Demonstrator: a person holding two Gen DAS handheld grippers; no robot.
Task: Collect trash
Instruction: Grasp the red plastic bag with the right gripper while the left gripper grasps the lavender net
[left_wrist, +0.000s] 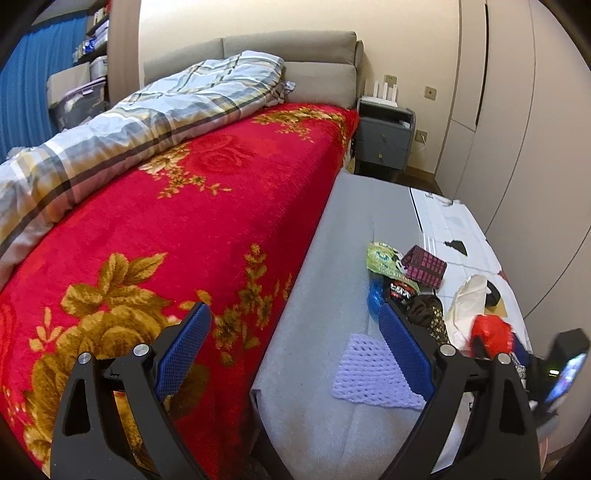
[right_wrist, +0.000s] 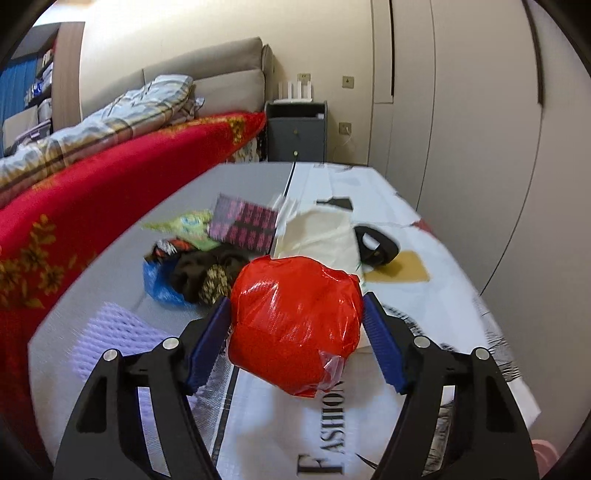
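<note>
My right gripper (right_wrist: 295, 321) is shut on a crumpled red plastic bag (right_wrist: 295, 325), held between the blue pads above the white "FASHION" bag (right_wrist: 325, 435). The red bag also shows in the left wrist view (left_wrist: 493, 332). Loose trash lies on the grey surface (right_wrist: 110, 266): a green wrapper (right_wrist: 188, 225), a pink patterned box (right_wrist: 245, 221), a blue wrapper (right_wrist: 159, 284), a dark cloth wad (right_wrist: 207, 273), a white plastic bag (right_wrist: 321, 232) and a purple foam net (right_wrist: 114, 332). My left gripper (left_wrist: 291, 332) is open and empty, over the bed edge and grey surface.
A bed with a red floral blanket (left_wrist: 177, 229) and a plaid quilt (left_wrist: 147, 110) lies on the left. A grey nightstand (left_wrist: 384, 140) stands at the far end. Wardrobe doors (right_wrist: 461, 110) line the right. A black strap (right_wrist: 376, 247) lies on the white bag.
</note>
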